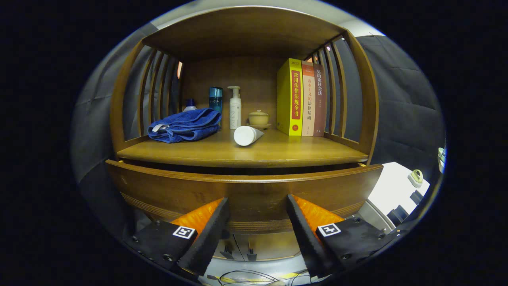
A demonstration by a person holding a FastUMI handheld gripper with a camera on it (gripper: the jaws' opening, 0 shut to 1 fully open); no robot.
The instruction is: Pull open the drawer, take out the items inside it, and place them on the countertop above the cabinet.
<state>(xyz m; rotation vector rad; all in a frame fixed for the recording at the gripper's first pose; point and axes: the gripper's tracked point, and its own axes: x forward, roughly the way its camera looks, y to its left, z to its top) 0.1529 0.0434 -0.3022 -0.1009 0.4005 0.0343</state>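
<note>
Currently the claw (257, 222) is held open, nothing gripped, just in front of the drawer (246, 190), which is pulled slightly out below the bench (242, 153). Contents hidden. Risk: drawer front could be bumped shut if approached low.

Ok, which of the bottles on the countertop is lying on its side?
The white tube at the front of the countertop, cap end facing the open tongs. The white pump bottle and the blue bottle behind it stand upright.
</note>
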